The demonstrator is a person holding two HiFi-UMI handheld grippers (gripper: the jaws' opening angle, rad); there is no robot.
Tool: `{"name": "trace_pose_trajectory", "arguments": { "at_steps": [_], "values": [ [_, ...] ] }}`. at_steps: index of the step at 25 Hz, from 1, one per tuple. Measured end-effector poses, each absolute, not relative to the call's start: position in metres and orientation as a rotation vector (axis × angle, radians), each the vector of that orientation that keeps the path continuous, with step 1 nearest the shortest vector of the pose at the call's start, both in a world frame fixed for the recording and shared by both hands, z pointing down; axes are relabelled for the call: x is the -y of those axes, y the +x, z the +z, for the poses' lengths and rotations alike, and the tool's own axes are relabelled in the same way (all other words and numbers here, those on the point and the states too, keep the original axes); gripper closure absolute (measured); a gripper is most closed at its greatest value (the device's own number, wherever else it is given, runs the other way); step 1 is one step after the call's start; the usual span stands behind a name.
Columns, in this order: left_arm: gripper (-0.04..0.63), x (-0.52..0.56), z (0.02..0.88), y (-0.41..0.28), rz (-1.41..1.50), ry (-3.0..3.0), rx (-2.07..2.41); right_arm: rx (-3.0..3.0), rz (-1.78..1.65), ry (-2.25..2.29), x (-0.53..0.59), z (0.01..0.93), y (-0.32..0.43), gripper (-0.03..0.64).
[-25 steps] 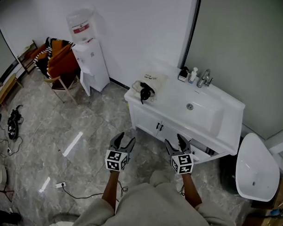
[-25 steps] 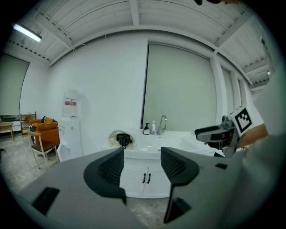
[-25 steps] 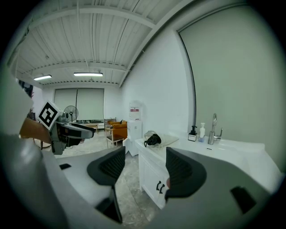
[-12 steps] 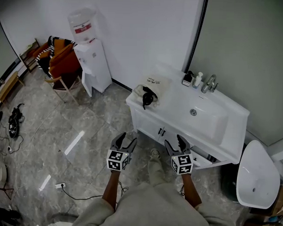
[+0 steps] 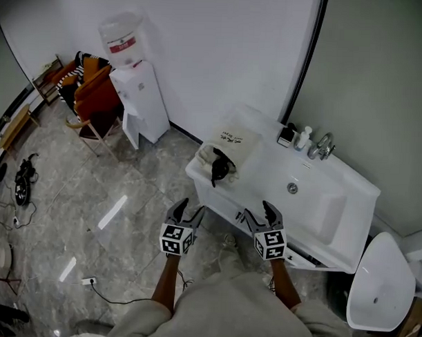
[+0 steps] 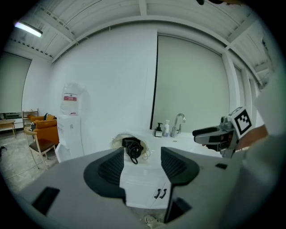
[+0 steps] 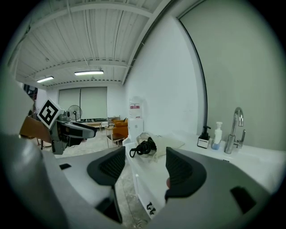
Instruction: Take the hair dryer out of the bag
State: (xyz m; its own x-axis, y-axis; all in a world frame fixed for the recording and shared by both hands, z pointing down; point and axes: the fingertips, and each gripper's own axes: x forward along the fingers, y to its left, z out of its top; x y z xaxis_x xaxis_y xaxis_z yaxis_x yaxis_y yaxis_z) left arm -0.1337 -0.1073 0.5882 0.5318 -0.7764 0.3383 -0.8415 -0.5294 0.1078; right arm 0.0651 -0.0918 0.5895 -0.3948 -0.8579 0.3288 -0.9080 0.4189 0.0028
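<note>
A cream cloth bag [image 5: 234,146] lies on the left end of the white vanity counter [image 5: 266,173]. The black hair dryer [image 5: 219,169] with its coiled cord sticks out of the bag's mouth near the counter's front corner; it also shows as a black hair dryer [image 6: 132,147] and a black hair dryer [image 7: 144,147] in the gripper views. My left gripper [image 5: 184,213] and right gripper [image 5: 260,216] hang side by side in front of the vanity, short of the counter, both open and empty.
A sink basin [image 5: 317,202] with a faucet [image 5: 322,145], a soap bottle [image 5: 305,137] and a black dispenser [image 5: 289,135] fills the counter's right part. A water cooler [image 5: 134,86] stands at the wall on the left, an orange chair [image 5: 96,98] beyond it. Cables [image 5: 117,285] lie on the floor.
The vanity and bag have drawn closer in the head view as I walked toward them. Both grippers kept their open stance and now reach close to the cabinet front.
</note>
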Motion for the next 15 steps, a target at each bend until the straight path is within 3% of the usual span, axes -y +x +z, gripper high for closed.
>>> {"name": "trace_pose_trajectory", "arguments": {
  "at_steps": [15],
  "values": [
    [0.339,0.251,0.594,-0.121,0.410,2.365,1.501,2.468,0.312,1.287,0.260,0.610,0.065,0.348]
  ]
}}
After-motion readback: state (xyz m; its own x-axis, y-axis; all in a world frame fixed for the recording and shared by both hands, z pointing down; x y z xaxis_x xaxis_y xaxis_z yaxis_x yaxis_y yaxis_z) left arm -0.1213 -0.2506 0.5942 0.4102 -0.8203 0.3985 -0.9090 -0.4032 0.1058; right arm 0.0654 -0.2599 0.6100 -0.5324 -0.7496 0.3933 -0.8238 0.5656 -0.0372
